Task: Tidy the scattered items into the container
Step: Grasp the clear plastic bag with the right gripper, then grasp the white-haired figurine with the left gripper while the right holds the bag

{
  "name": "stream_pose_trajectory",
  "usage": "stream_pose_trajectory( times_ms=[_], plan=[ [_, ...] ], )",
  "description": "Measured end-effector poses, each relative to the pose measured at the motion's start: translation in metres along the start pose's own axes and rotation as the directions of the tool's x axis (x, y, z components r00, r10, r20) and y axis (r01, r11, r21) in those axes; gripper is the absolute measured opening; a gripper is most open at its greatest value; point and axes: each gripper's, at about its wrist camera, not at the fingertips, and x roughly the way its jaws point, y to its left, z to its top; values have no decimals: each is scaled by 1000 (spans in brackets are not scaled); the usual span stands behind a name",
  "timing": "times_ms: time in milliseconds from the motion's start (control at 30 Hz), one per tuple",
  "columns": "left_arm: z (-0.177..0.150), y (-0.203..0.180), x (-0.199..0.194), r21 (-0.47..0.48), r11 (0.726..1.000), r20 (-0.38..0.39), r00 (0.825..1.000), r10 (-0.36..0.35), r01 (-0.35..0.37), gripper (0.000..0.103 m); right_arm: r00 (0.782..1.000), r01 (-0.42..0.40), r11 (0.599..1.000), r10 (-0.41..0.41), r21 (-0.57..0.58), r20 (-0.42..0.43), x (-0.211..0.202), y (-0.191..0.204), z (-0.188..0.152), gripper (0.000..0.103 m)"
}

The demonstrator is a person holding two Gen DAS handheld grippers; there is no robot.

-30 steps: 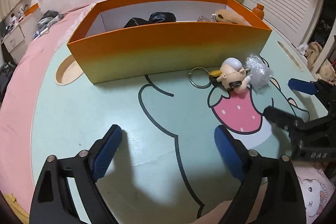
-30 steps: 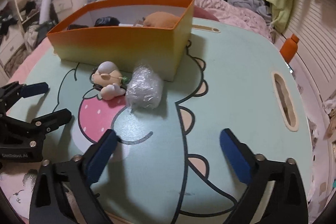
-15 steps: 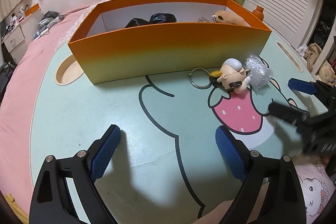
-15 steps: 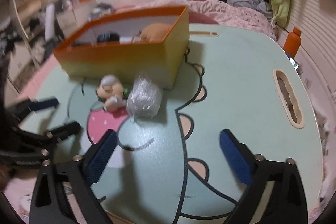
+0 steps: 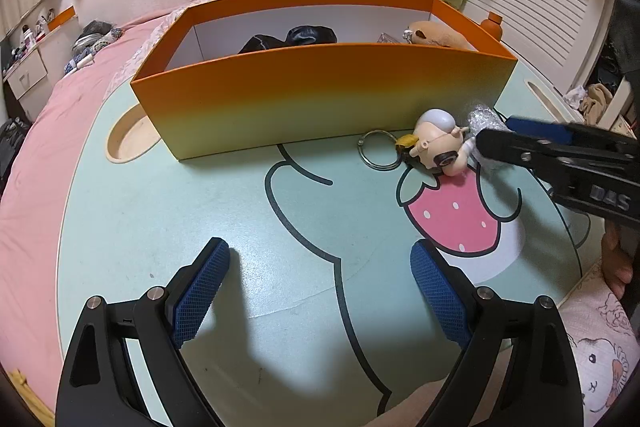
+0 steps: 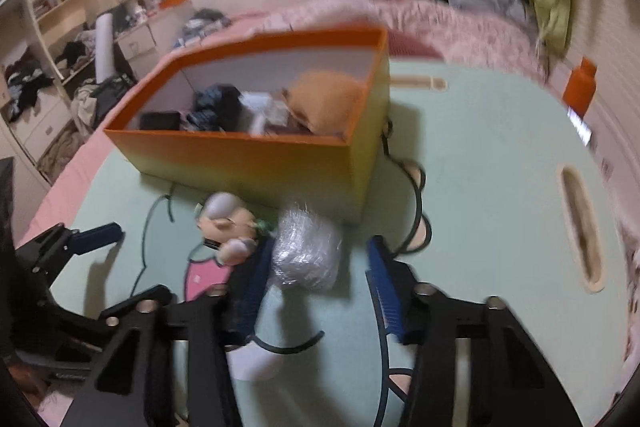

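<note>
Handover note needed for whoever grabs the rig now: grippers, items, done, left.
Left gripper: open, empty, over the table.
Right gripper: jaws just closing around the plastic-wrapped bundle; one pad looks against it, the other shows a gap, so no firm grip yet.
Doll keychain lies beside the bundle, in front of the orange box.
Done: several items are already in the box.
Left: bundle and keychain.

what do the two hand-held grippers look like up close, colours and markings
Both are matte black plastic frames with silver screw heads and two fingers lined with blue cross-hatched pads. The left hand-held gripper shows this most sharply. The right hand-held gripper bears pale embossed lettering on its body.
</note>
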Motion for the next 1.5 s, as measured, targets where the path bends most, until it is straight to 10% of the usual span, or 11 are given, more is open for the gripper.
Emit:
stream_pose_trajectory(
  times_ms=[333, 567, 1000, 1167, 1500],
  plan=[
    [4, 7, -9, -29, 999, 14, 1000, -18, 18, 92, 992, 14, 1000, -13, -9, 129, -38, -3, -20, 31],
    [33, -30, -28, 129, 992, 108, 994, -8, -6, 92, 980, 35, 999, -43, 40, 195, -56, -12, -38, 31],
    [75, -68, 17, 192, 981, -12, 1000, 8, -5, 91, 976, -6, 986, -30, 166, 215, -62, -35, -44, 31],
    [73, -60, 30, 140, 989, -51, 998, -43, 49, 42, 977, -9, 987, -26, 162, 210, -62, -33, -45, 31],
    [49, -24, -32, -9, 993, 153, 982, -115, 118, 42, 978, -6, 989, -24, 145, 206, -59, -34, -43, 31]
  ],
)
